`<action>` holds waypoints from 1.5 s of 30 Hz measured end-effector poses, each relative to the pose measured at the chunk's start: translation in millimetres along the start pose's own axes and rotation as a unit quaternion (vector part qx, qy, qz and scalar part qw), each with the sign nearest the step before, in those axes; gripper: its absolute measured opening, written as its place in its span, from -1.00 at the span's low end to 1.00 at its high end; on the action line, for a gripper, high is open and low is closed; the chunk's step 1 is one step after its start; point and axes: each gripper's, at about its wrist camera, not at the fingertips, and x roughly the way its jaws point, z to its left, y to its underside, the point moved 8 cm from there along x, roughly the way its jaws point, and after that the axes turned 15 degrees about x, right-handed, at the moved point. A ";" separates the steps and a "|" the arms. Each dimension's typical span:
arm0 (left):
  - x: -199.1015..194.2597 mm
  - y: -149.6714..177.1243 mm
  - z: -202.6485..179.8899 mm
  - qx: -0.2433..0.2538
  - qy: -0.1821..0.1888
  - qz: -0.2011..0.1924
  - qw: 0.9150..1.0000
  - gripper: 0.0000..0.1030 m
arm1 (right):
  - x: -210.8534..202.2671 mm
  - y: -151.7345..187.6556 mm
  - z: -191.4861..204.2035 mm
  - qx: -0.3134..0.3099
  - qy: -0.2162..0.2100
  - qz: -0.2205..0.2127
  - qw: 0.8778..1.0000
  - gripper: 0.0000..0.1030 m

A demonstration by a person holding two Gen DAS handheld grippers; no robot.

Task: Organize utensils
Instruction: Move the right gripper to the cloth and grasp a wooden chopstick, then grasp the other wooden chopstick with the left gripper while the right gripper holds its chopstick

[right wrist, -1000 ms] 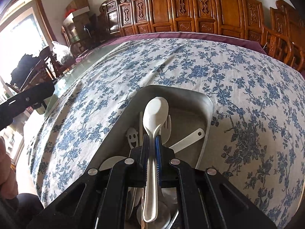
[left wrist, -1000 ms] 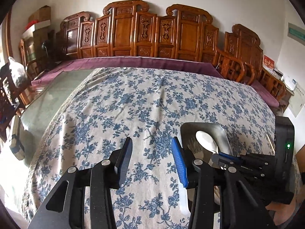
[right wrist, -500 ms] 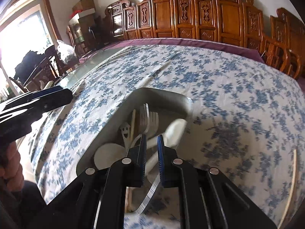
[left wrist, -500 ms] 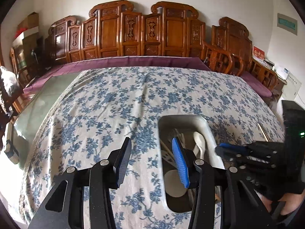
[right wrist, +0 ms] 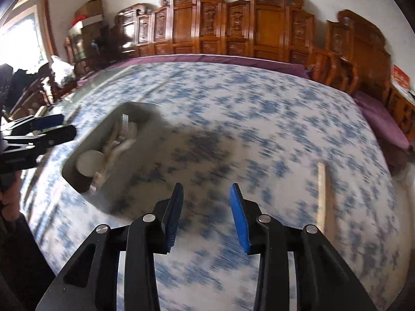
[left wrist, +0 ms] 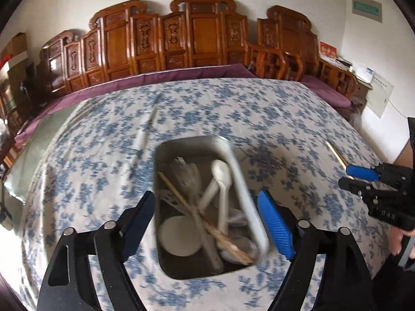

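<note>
A metal tray [left wrist: 192, 141] sits on the blue-flowered cloth. It holds a white spoon [left wrist: 220, 171], more white plastic cutlery, wooden chopsticks [left wrist: 181, 199] and a round white piece [left wrist: 179, 235]. My left gripper [left wrist: 205, 194] hovers over the tray with its jaws opening wide, one finger to each side of it in the picture and neither pad touching it. My right gripper [right wrist: 206, 186] is over bare cloth to the right of the tray [right wrist: 137, 155], its jaws opening with nothing between them. A loose chopstick [right wrist: 321, 197] lies on the cloth right of that gripper.
The loose chopstick [left wrist: 336, 154] lies just beyond the right gripper [left wrist: 346, 176] in the left wrist view. The left gripper [right wrist: 68, 125] shows at the left edge of the right wrist view. Carved wooden chairs line the far side of the table.
The right gripper let the white spoon drop into the tray, swung right over bare cloth and opened. The left gripper moved right until it was over the tray and spread wide.
</note>
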 end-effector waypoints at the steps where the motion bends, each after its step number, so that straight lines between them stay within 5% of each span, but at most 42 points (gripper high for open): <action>1: 0.3 -0.6 -7.3 0.003 0.006 -0.001 1.000 0.60 | -2.0 2.4 -14.6 0.003 0.011 0.001 1.000 -0.23; 13: 7.4 -8.6 -73.7 0.048 0.033 0.003 0.998 0.67 | 14.9 17.9 -146.4 0.049 0.105 0.029 0.993 -0.23; 18: 13.4 -11.8 -100.8 0.063 0.044 0.011 0.997 0.67 | 33.1 25.2 -179.2 0.069 0.120 0.053 0.989 -0.48; 34: 42.0 -26.2 -184.8 0.088 0.077 0.047 0.992 0.67 | 29.1 29.4 -183.7 0.042 0.101 0.091 0.990 -0.50; 37: 46.9 -28.1 -193.9 0.092 0.078 0.056 0.991 0.67 | 28.4 30.5 -181.7 0.031 0.102 0.102 0.989 -0.88; 45: 65.5 -42.5 -221.5 0.100 0.092 0.070 0.988 0.67 | 4.4 40.2 -212.0 0.045 0.114 0.103 0.987 -0.88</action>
